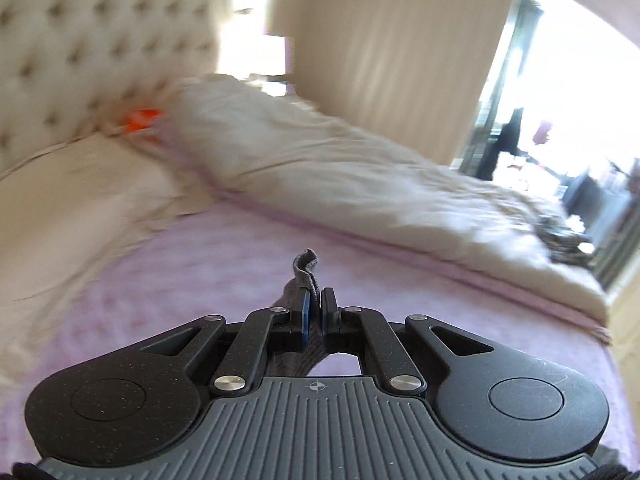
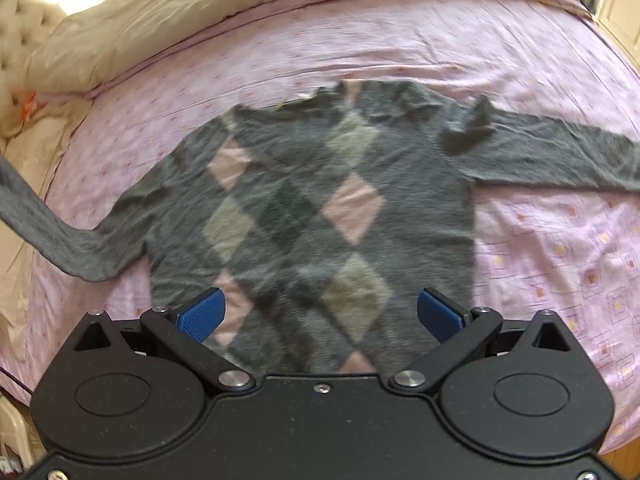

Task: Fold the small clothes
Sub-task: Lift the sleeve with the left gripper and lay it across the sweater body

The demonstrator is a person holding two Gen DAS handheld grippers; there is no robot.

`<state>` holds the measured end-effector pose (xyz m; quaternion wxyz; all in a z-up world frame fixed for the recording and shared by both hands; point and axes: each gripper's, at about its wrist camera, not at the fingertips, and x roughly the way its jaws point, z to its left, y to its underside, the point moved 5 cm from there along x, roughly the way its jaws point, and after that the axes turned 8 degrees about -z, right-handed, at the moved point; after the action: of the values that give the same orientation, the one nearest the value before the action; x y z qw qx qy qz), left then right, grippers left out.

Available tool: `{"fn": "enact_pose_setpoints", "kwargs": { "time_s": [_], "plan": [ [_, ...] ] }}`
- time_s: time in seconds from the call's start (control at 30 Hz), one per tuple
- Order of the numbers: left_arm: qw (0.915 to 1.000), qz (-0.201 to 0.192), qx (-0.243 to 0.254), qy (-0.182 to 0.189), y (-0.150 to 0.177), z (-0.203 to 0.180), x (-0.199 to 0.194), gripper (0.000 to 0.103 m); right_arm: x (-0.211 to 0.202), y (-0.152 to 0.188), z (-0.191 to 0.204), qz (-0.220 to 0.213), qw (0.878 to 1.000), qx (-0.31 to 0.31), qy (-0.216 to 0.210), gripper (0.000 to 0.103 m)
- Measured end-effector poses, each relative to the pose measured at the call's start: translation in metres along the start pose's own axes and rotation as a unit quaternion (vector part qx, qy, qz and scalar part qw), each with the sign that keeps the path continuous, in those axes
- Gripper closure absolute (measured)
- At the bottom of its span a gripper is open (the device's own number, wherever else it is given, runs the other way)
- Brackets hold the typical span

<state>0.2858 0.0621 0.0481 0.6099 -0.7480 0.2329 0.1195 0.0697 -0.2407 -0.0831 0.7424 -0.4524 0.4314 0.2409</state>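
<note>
The sweater (image 2: 320, 208) lies flat on the bed (image 2: 540, 260). The left hand-held gripper (image 1: 316, 308) clamps its sleeve (image 2: 52, 228); the right hand-held gripper (image 2: 320, 312) hovers spread above the hem. Tugging the sleeve could bunch the body.

Grey argyle sweater (image 2: 320, 200) spread flat, one sleeve lifted

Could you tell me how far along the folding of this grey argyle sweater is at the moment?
Early. Done: the sweater lies spread flat, front up, on the pink bedsheet. In hand: the left hand-held gripper is shut on a sleeve end, and that sleeve lifts off the bed. The right hand-held gripper hovers open above the hem. Left: no fold shows yet; the other sleeve lies stretched out.
</note>
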Motion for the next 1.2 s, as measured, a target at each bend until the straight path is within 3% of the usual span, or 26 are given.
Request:
{"fn": "enact_pose_setpoints", "kwargs": {
  "time_s": [0.17,0.33,0.6,0.67,0.7,0.73,0.87,1.07,1.2],
  "plan": [
    [0.9974,0.008,0.023,0.067,0.029,-0.103,0.035,0.098,-0.001,-0.008,-0.049,0.0,1.0,0.014,0.004,0.001],
    [0.9914,0.047,0.032,0.117,0.088,-0.189,0.065,0.098,-0.007,-0.013,-0.091,-0.002,1.0,0.016,0.012,0.001],
    [0.9772,0.122,0.095,0.146,0.183,-0.268,0.1,0.096,-0.011,-0.008,-0.137,0.004,0.999,0.023,0.025,0.001],
    [0.9729,0.139,0.114,0.146,0.198,-0.272,0.097,0.088,-0.01,-0.006,-0.143,0.007,0.999,0.022,0.028,0.001],
    [0.971,0.144,0.123,0.146,0.203,-0.275,0.093,0.069,-0.01,-0.005,-0.145,0.008,0.999,0.023,0.029,0.001],
    [0.9697,0.143,0.133,0.147,0.205,-0.275,0.086,0.058,-0.009,-0.004,-0.146,0.009,0.999,0.025,0.028,0.001],
    [0.9641,0.131,0.181,0.144,0.219,-0.264,0.067,0.053,-0.001,-0.003,-0.144,0.012,0.999,0.024,0.021,0.001],
    [0.9601,0.175,0.207,0.069,0.244,-0.203,0.065,0.053,0.014,-0.011,-0.127,-0.008,1.0,-0.003,0.01,0.002],
    [0.9619,0.195,0.192,0.005,0.241,-0.148,0.081,0.053,0.031,-0.023,-0.116,-0.029,0.999,-0.024,-0.006,0.017]
  ]
}}
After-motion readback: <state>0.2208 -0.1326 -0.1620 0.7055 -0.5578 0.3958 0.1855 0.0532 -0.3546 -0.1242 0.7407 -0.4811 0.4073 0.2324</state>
